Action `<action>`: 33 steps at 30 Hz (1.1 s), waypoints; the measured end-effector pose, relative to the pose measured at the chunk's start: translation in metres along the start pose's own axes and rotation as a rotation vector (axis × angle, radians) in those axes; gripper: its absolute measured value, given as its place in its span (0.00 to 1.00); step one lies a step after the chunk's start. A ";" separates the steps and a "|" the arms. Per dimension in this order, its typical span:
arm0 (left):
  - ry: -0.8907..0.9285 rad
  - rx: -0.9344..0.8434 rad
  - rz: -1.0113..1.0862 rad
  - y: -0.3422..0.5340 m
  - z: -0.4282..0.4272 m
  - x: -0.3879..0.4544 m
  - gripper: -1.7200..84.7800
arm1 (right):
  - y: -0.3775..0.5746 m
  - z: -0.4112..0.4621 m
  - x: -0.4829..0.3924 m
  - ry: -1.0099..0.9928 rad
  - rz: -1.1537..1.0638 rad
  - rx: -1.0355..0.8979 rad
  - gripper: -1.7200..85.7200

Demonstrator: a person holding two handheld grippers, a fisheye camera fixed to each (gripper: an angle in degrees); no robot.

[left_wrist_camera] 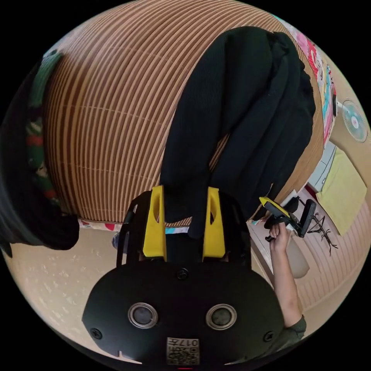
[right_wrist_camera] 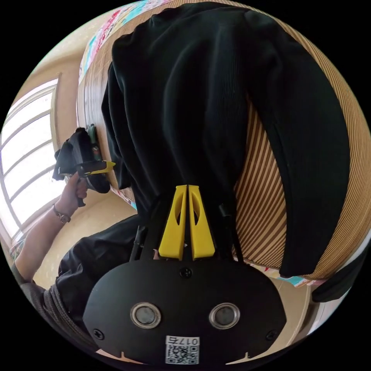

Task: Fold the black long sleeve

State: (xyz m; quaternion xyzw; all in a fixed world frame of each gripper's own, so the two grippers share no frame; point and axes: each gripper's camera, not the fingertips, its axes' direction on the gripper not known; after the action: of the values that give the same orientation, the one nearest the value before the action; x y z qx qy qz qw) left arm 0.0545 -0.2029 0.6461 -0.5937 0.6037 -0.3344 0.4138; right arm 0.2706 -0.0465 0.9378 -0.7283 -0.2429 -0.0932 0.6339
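While the black long sleeve (left_wrist_camera: 247,116) lay bunched on the striped bamboo mat (left_wrist_camera: 116,127), one sleeve trailed down toward the mat's near edge, where the left gripper (left_wrist_camera: 184,193) stood with its yellow jaws apart, the dark cloth running between them. In the left gripper view the right gripper (left_wrist_camera: 275,208) showed at the garment's lower corner, gripped by a hand (left_wrist_camera: 279,234). In the right gripper view the right gripper (right_wrist_camera: 187,191) had its jaws drawn together at the hem of the long sleeve (right_wrist_camera: 193,96); whether cloth was caught between them was hard to make out. There the left gripper (right_wrist_camera: 101,166) appeared off to the side near a window (right_wrist_camera: 23,154), in a hand (right_wrist_camera: 75,191) with a bracelet on its wrist. A fan (left_wrist_camera: 354,125) stood beyond the mat.
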 end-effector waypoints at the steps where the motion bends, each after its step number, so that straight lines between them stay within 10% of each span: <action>1: -0.026 -0.045 0.016 -0.006 -0.002 0.004 0.16 | -0.002 -0.001 0.002 0.034 -0.012 -0.013 0.03; 8: -0.149 -0.115 0.204 0.012 -0.085 0.002 0.07 | -0.002 -0.013 0.022 0.336 -0.308 -0.153 0.02; 17: 0.107 0.542 -0.330 0.191 -0.303 -0.227 0.09 | 0.043 -0.125 0.179 0.076 0.512 0.266 0.03; 24: 0.078 0.409 -0.149 0.254 -0.274 -0.194 0.14 | 0.068 -0.116 0.076 0.130 -0.145 0.138 0.08; 29: 0.336 0.356 0.047 0.279 -0.277 -0.175 0.06 | 0.075 -0.030 0.029 0.162 -0.252 -0.225 0.19; 33: 0.345 0.208 0.269 0.277 -0.309 -0.132 0.08 | 0.065 -0.010 0.047 0.450 -0.140 -0.291 0.10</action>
State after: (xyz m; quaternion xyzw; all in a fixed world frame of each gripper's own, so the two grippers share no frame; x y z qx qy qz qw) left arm -0.3506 -0.0792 0.5456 -0.3963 0.7013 -0.4334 0.4041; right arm 0.3437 -0.0498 0.9030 -0.7542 -0.1300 -0.3300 0.5526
